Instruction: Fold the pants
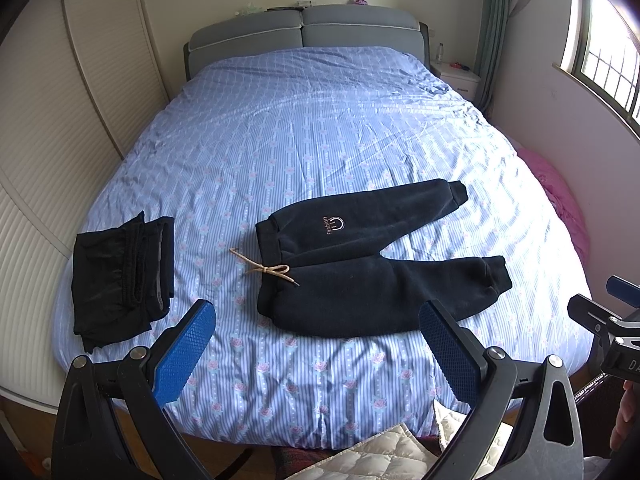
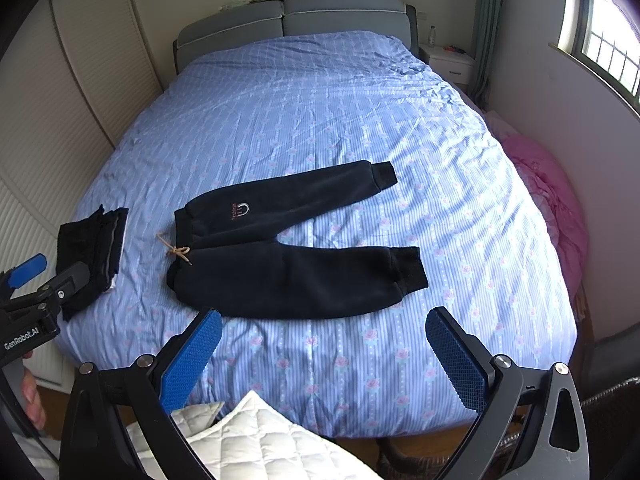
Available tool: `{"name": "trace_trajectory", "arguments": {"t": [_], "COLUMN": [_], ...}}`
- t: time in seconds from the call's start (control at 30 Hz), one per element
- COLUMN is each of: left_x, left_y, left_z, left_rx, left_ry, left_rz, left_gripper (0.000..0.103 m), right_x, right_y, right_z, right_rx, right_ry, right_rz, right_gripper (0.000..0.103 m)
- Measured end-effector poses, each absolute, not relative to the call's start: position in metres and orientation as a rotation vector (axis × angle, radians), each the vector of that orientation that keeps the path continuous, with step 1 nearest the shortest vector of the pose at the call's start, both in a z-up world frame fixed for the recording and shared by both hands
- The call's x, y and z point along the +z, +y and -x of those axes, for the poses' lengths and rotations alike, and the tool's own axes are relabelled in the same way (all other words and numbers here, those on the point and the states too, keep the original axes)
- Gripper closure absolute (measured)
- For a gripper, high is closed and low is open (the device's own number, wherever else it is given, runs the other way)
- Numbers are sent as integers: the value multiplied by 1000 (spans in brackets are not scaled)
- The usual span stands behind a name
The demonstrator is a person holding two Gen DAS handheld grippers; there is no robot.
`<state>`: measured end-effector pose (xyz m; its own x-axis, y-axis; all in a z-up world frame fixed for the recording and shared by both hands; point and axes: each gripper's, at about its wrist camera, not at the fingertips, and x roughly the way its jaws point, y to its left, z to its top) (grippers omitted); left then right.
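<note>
A pair of dark navy fleece pants [image 1: 360, 272] lies spread flat on the blue striped bed cover [image 1: 304, 140], waistband to the left, both legs pointing right and splayed apart. A tan drawstring bow [image 1: 268, 268] sits at the waist. The pants also show in the right wrist view [image 2: 288, 256]. My left gripper [image 1: 316, 344] is open and empty, held above the bed's near edge, short of the pants. My right gripper [image 2: 320, 352] is open and empty, also near the front edge, below the pants.
A pile of folded black garments [image 1: 120, 276] lies at the bed's left edge, also seen in the right wrist view [image 2: 92, 252]. A white quilted cloth [image 2: 256, 440] lies below the bed's foot. Pink bedding [image 2: 548, 200] hangs along the right side. A grey headboard [image 1: 304, 32] stands at the back.
</note>
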<state>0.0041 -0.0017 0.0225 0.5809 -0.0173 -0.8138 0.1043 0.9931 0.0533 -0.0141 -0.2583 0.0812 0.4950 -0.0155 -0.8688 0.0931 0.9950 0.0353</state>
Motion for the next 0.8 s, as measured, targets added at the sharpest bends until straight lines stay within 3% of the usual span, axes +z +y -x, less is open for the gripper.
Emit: {"name": "trace_trajectory", "arguments": {"t": [0.43, 0.8], "left_x": [18, -23], "left_y": [-2, 19], "left_z": [-5, -24], "left_rx": [-66, -41], "left_ry": [957, 1028], "left_rz": [-92, 14], "left_gripper": [0, 0], "right_x": [72, 35], "right_y": [-259, -271], "right_z": [12, -10], "right_rx": [-60, -91], "right_ry": [1071, 1119], "right_rz": [-86, -93], "right_gripper": [0, 0]}}
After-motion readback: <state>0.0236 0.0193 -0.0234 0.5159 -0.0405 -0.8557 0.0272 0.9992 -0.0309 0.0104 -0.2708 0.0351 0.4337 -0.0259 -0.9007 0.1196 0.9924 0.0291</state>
